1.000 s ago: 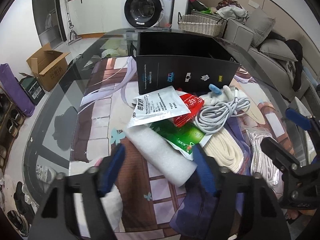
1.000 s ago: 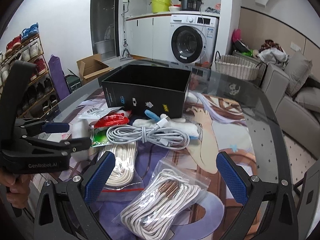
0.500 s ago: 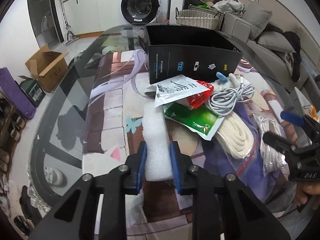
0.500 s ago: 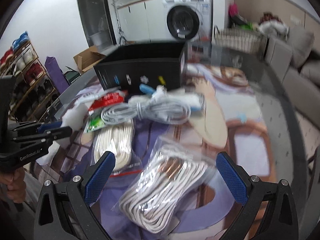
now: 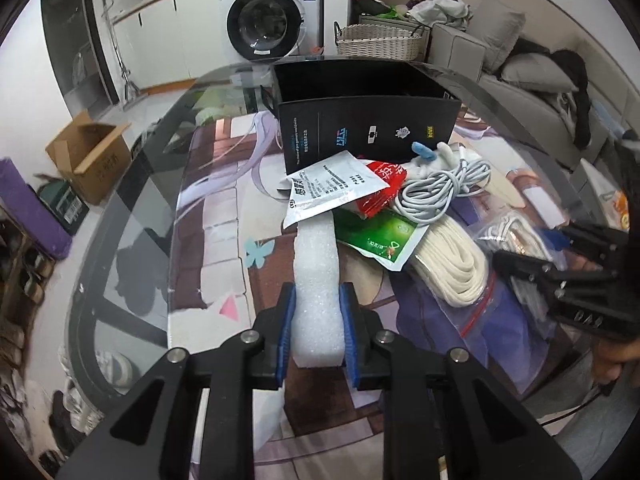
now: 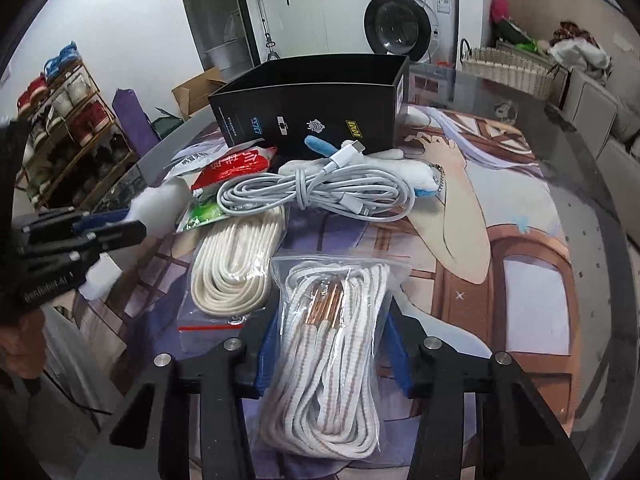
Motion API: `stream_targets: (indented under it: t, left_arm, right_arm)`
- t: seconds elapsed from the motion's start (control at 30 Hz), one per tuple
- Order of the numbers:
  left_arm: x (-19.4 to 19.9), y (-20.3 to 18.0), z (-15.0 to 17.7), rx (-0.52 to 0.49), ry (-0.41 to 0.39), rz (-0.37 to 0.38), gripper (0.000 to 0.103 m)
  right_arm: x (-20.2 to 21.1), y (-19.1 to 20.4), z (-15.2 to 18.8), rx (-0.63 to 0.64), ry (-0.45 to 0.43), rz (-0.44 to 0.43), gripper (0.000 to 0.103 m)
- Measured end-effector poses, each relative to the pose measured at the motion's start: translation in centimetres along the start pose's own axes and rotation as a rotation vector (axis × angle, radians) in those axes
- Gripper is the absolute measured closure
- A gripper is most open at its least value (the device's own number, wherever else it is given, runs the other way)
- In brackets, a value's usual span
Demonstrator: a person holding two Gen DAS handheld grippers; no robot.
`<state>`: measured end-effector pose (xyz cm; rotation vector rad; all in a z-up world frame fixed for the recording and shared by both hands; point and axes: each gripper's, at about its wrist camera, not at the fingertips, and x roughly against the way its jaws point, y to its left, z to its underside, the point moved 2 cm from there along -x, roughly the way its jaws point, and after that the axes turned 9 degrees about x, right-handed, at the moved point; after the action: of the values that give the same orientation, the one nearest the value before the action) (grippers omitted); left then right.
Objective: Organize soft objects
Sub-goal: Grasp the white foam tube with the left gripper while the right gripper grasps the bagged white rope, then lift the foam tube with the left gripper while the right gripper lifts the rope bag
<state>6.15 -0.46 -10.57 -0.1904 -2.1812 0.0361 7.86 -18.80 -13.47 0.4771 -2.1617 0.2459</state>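
My left gripper [image 5: 316, 332] is shut on a white foam strip [image 5: 316, 264]; its far end lies under a white sachet [image 5: 332, 188]. My right gripper [image 6: 334, 348] is shut on a clear bag of white striped laces [image 6: 332, 360], pinching its middle on the mat. An open black box [image 5: 368, 128] stands behind the pile; it also shows in the right wrist view [image 6: 312, 108]. A grey coiled cable [image 6: 316, 192], a cream rope bundle [image 6: 236, 256], a red packet [image 6: 236, 164] and a green packet [image 5: 380, 240] lie between.
A glass table [image 5: 132, 216] carries a printed mat [image 6: 500, 208]. A white and blue plush [image 6: 412, 172] lies under the cable. A cardboard box [image 5: 88, 156], a shoe rack [image 6: 72, 120], a washing machine [image 5: 268, 20], a wicker basket [image 5: 380, 40] and a sofa [image 5: 532, 92] surround the table.
My left gripper closed on the foam strip and drew it back. My right gripper moved forward over the bagged laces and closed on the bag.
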Motion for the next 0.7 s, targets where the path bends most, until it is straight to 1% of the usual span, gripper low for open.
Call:
stream_targets:
  t: [0.1, 0.13, 0.17, 0.2, 0.23, 0.27, 0.3, 0.33, 0.37, 0.4, 0.43, 0.47, 0.53, 0.57, 0.63, 0.7]
  left_arm:
    - [-0.6, -0.4, -0.3, 0.001, 0.013, -0.004, 0.082]
    - [-0.7, -0.5, -0.5, 0.002, 0.013, -0.008, 0.081]
    - [-0.9, -0.6, -0.7, -0.004, 0.016, -0.016, 0.081]
    - [-1.1, -0.8, -0.8, -0.009, 0.019, -0.021, 0.078]
    - [-1.3, -0.9, -0.8, -0.016, 0.023, -0.026, 0.073]
    - [-1.7, -1.0, -0.8, -0.021, 0.029, -0.037, 0.071]
    - [-2.0, -1.1, -0.7, -0.027, 0.039, -0.049, 0.067]
    - [-2.4, -1.1, -0.6, -0.032, 0.053, -0.063, 0.066]
    - [-2.6, -1.1, -0.5, -0.030, 0.059, -0.064, 0.067]
    - [-2.5, -0.9, -0.4, -0.021, 0.055, -0.044, 0.076]
    - [-2.4, -0.8, -0.3, -0.011, 0.049, -0.034, 0.082]
    - [-2.3, -0.6, -0.2, -0.007, 0.047, -0.032, 0.082]
    - [-1.8, -0.5, -0.3, 0.003, 0.030, -0.026, 0.082]
    - [-1.5, -0.5, -0.4, 0.004, 0.018, -0.025, 0.083]
    - [-0.9, -0.7, -0.5, -0.011, -0.009, -0.023, 0.083]
    - [-0.5, -0.8, -0.5, -0.019, -0.024, -0.021, 0.083]
  right_arm:
    - [-0.1, -0.2, -0.6, -0.028, 0.022, -0.038, 0.056]
    - [-0.2, -0.2, -0.8, -0.026, 0.028, -0.041, 0.054]
    - [-0.2, -0.2, -0.9, -0.021, 0.032, -0.037, 0.049]
    - [-0.3, 0.0, -0.9, -0.007, 0.040, -0.036, 0.045]
    - [-0.4, 0.5, -1.0, 0.037, 0.054, -0.027, 0.037]
    - [-0.5, 0.9, -0.9, 0.065, 0.067, -0.011, 0.037]
    - [-0.3, 1.4, -0.8, 0.099, 0.081, 0.030, 0.036]
    - [0.0, 1.5, -0.7, 0.105, 0.072, 0.033, 0.030]
    - [0.2, 1.6, -0.6, 0.109, 0.069, 0.028, 0.027]
    - [0.2, 1.7, -0.4, 0.123, 0.091, 0.028, 0.027]
    - [0.1, 1.7, -0.2, 0.134, 0.103, 0.029, 0.029]
    - [0.1, 1.7, 0.0, 0.140, 0.105, 0.031, 0.049]
    - [0.1, 1.6, 0.3, 0.143, 0.089, 0.013, 0.059]
    - [0.3, 1.7, 0.3, 0.153, 0.071, 0.015, 0.063]
    - [0.6, 1.8, 0.1, 0.179, 0.060, 0.010, 0.064]
    - [0.7, 1.6, -0.1, 0.154, 0.054, -0.002, 0.065]
